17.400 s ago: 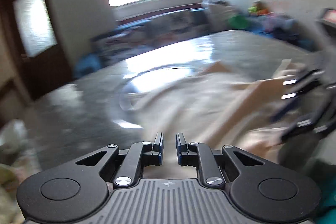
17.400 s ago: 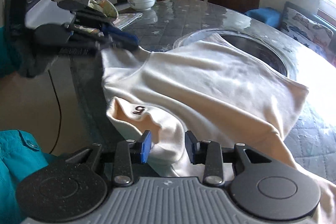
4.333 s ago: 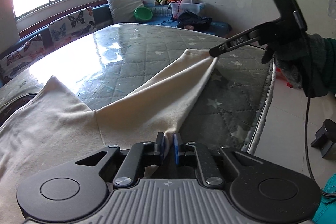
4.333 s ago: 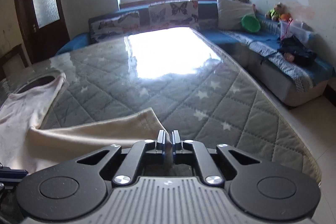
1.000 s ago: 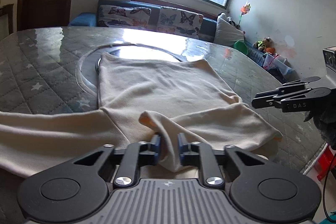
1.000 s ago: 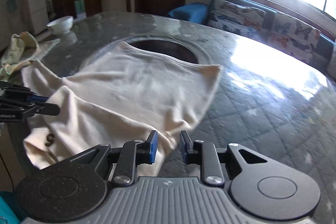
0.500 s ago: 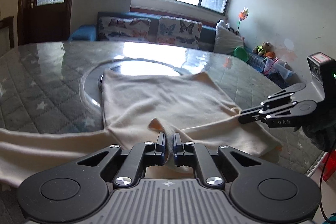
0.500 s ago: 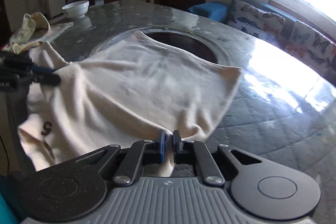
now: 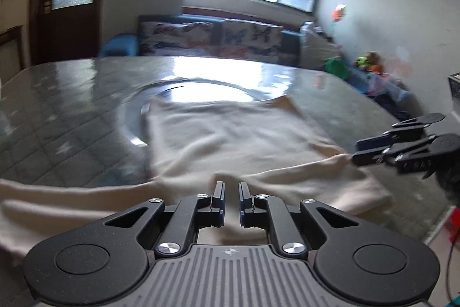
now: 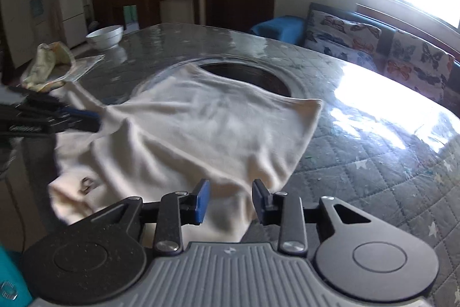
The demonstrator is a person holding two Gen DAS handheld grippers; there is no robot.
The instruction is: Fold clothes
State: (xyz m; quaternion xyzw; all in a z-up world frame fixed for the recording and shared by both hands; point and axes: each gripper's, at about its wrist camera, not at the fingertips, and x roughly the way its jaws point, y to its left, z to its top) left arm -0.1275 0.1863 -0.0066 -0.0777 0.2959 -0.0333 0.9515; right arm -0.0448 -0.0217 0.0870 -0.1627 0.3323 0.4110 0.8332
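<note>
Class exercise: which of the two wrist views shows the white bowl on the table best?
The right wrist view. The white bowl stands clearly at the table's far left corner, beyond the cream garment. The left wrist view faces the window and sofa and does not show the bowl at all.

No text could be read; a dark mark on the garment (image 10: 85, 183) was too blurred.

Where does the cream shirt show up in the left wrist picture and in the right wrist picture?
Left wrist view: the cream shirt spreads across the middle, from the round glass disc down to the near jaws.
Right wrist view: the cream shirt fills the centre and lower left, its far edge over the same disc.
Shared landmark: that round glass disc set in the quilted table.
</note>
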